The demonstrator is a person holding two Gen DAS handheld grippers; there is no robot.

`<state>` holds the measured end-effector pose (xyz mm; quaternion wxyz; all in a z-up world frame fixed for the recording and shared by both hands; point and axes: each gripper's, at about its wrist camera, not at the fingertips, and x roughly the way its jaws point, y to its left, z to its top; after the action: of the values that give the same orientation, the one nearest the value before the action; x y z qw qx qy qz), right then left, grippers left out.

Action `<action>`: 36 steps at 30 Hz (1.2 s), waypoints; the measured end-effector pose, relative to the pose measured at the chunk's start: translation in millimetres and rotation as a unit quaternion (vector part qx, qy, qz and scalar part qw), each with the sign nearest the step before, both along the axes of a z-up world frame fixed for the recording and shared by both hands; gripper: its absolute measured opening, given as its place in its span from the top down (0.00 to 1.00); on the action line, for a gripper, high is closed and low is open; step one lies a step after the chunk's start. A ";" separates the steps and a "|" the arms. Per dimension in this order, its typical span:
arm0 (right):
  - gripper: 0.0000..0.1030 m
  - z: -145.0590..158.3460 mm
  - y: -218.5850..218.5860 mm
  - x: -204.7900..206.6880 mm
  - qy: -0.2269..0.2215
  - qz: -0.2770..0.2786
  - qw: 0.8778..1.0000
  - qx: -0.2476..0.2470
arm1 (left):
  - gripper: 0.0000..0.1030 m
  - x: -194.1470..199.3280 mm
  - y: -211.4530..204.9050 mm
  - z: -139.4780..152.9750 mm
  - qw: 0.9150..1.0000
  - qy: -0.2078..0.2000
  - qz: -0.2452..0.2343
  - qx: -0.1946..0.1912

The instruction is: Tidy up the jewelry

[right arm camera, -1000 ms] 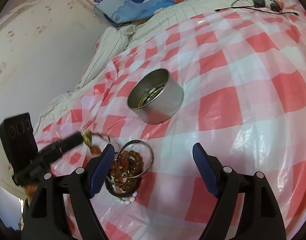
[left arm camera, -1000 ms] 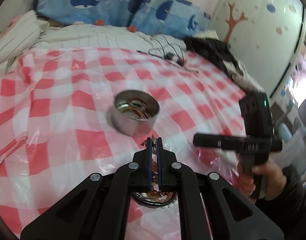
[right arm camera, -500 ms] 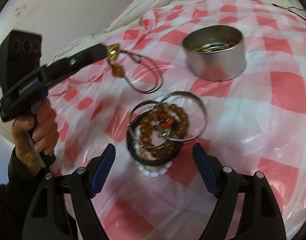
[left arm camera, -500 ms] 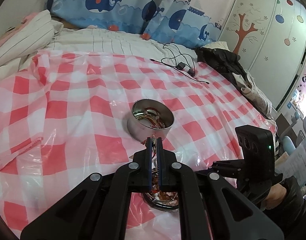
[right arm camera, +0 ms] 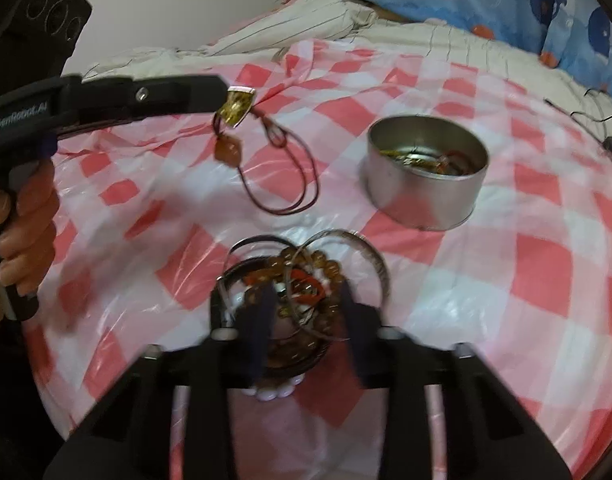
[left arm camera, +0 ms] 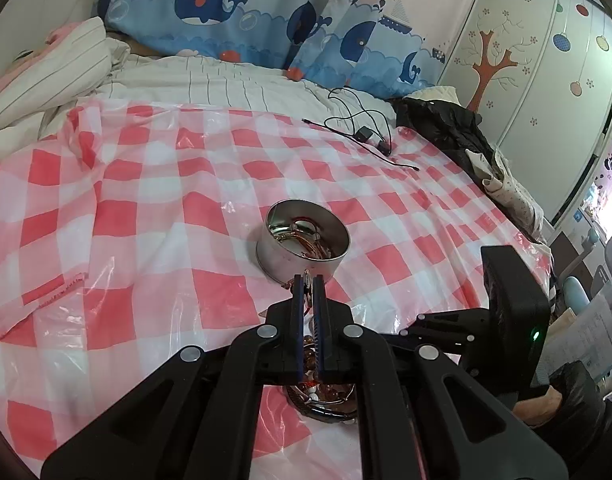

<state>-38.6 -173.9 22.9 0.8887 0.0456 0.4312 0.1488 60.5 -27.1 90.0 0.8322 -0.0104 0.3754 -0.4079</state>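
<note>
A round metal tin (left arm camera: pixel 303 238) with jewelry inside sits on the red-checked plastic sheet; it also shows in the right wrist view (right arm camera: pixel 426 171). My left gripper (left arm camera: pixel 307 280) is shut on a cord necklace (right arm camera: pixel 266 168) with a gold pendant, held in the air left of the tin. A pile of bangles and bead bracelets (right arm camera: pixel 302 280) lies on the sheet; it shows under my left gripper too (left arm camera: pixel 326 396). My right gripper (right arm camera: pixel 306 300) is open, low over that pile, its fingers either side of it.
A black cable with a small adapter (left arm camera: pixel 366 136) lies on the far part of the sheet. Whale-print pillows (left arm camera: pixel 266 20) and a striped pillow (left arm camera: pixel 46 72) are at the head of the bed. Dark clothing (left arm camera: pixel 446 128) lies at the right edge.
My left gripper has risen with the necklace toward the tin. My right gripper has dropped down onto the bracelet pile and its fingers have narrowed around it.
</note>
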 end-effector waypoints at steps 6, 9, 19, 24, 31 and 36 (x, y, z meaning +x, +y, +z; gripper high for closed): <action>0.97 8.3 -19.1 -1.6 -0.009 -0.013 0.997 0.080 | 0.97 0.1 -0.2 -0.1 1.000 -0.001 -0.001 0.002; 0.97 13.5 -39.9 -3.3 -0.014 -0.028 0.988 0.150 | 0.97 0.7 0.2 -0.3 1.000 -0.001 0.000 0.003; 0.54 11.8 1.3 -0.2 -0.018 0.009 1.000 0.020 | 0.96 -1.2 0.1 -2.2 1.000 -0.001 0.001 0.004; 0.80 0.2 18.0 0.6 -0.016 0.015 0.998 -0.067 | 0.96 -0.8 -0.1 -2.4 1.000 -0.001 0.000 0.004; 0.93 10.9 -29.7 0.7 -0.012 -0.027 0.995 0.095 | 0.96 -2.0 -1.0 -3.3 1.000 -0.001 0.001 0.003; 0.94 13.8 -67.2 -1.5 -0.016 -0.052 0.970 0.235 | 0.96 -2.9 -2.0 -3.3 1.000 -0.002 -0.002 0.002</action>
<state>-40.1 -241.1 36.7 0.8665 0.2732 0.3667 0.2004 57.6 -29.1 86.7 0.8320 -0.0070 0.3750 -0.4088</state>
